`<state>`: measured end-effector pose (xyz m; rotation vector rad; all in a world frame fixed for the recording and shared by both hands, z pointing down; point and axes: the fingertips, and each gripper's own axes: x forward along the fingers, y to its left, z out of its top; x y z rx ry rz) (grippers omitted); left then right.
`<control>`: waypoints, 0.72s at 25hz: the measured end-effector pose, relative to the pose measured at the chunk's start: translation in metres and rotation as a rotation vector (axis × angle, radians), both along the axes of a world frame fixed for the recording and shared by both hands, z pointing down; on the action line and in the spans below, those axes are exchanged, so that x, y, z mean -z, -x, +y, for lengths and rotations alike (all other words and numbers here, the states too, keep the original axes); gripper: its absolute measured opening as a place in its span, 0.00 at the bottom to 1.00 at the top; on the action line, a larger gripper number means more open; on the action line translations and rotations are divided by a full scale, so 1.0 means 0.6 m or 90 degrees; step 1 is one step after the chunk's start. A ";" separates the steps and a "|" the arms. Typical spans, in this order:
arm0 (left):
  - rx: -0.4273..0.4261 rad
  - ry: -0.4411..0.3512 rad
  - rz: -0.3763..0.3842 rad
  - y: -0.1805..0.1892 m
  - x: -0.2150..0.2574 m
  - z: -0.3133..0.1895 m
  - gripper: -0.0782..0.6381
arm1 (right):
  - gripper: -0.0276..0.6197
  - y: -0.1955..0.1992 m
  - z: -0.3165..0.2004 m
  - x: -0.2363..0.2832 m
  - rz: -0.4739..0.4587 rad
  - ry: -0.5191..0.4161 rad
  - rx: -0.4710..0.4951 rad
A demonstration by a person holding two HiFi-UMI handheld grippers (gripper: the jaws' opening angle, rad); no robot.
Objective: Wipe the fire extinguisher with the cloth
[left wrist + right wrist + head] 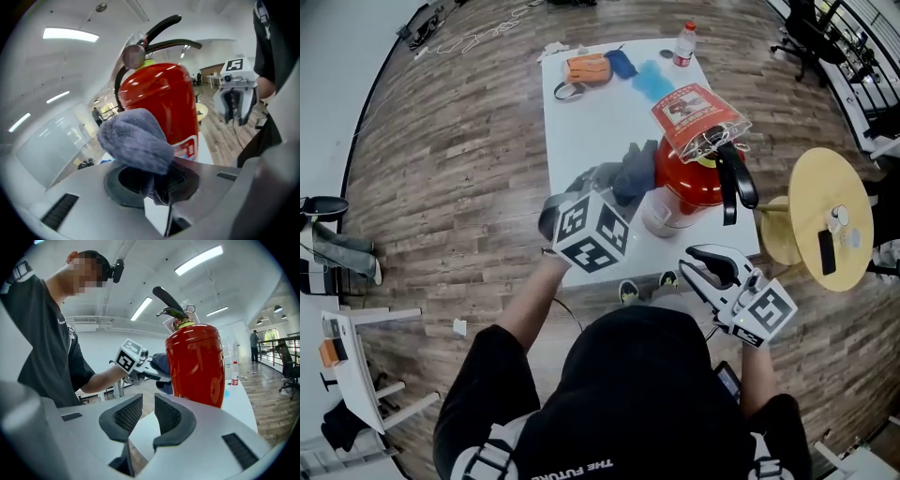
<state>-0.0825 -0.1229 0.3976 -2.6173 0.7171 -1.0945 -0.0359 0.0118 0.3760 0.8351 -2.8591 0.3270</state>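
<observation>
Two tools: left tool [159, 187] clamps one grey cloth [136, 140] at nine o'clock of one fire extinguisher [164, 103]; right tool [147, 416] empty, slightly parted.

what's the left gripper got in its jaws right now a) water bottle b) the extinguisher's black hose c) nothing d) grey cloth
D: the left gripper view shows the left gripper with its jaws shut on a bunched grey cloth, held up by the red fire extinguisher.
</observation>
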 end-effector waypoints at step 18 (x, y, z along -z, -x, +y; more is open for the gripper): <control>-0.275 -0.043 -0.120 -0.078 -0.097 -0.110 0.22 | 0.18 -0.026 0.011 -0.019 0.000 0.022 -0.033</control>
